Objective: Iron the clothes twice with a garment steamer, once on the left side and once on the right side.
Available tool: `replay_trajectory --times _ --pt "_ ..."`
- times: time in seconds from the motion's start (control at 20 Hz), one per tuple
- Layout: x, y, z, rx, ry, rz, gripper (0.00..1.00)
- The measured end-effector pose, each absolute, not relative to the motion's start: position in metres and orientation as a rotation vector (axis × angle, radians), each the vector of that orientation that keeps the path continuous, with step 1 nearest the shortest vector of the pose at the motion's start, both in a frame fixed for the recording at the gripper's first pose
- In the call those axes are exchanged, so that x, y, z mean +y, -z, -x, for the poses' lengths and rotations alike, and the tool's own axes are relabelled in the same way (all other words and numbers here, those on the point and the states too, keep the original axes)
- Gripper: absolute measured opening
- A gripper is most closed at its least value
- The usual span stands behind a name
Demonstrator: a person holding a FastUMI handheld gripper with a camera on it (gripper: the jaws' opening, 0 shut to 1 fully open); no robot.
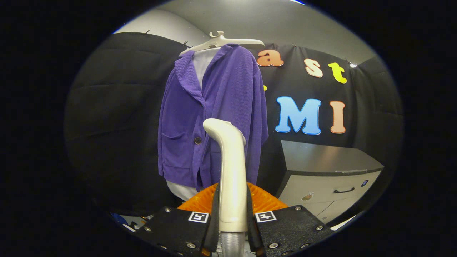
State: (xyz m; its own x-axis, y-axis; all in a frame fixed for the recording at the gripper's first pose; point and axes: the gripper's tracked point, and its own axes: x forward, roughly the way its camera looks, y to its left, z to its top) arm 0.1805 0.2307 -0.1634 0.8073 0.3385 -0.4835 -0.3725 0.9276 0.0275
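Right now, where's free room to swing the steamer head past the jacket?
The gripper is shut on the steamer handle, head just ahead of the purple jacket. Free: left of the jacket, against plain black cloth; also between the jacket's right edge and the grey cabinet. Crowded: low right, by the cabinet, and directly ahead at the jacket front.

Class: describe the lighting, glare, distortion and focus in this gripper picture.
Gripper view: fisheye bends the cabinet; soft overhead light, mild sheen on the steamer handle clamped in the gripper; purple jacket sharp; dark wall swallows shadow detail.
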Motion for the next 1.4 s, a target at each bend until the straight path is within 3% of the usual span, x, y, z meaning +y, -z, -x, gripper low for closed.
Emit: replay_trajectory --times 0.75,1.4 --pt "0.216 0.271 -0.121 0.66 -0.309 0.034 0.33" --pt "0.276 0.068 -0.176 0.239 -0.434 -0.057 0.33"
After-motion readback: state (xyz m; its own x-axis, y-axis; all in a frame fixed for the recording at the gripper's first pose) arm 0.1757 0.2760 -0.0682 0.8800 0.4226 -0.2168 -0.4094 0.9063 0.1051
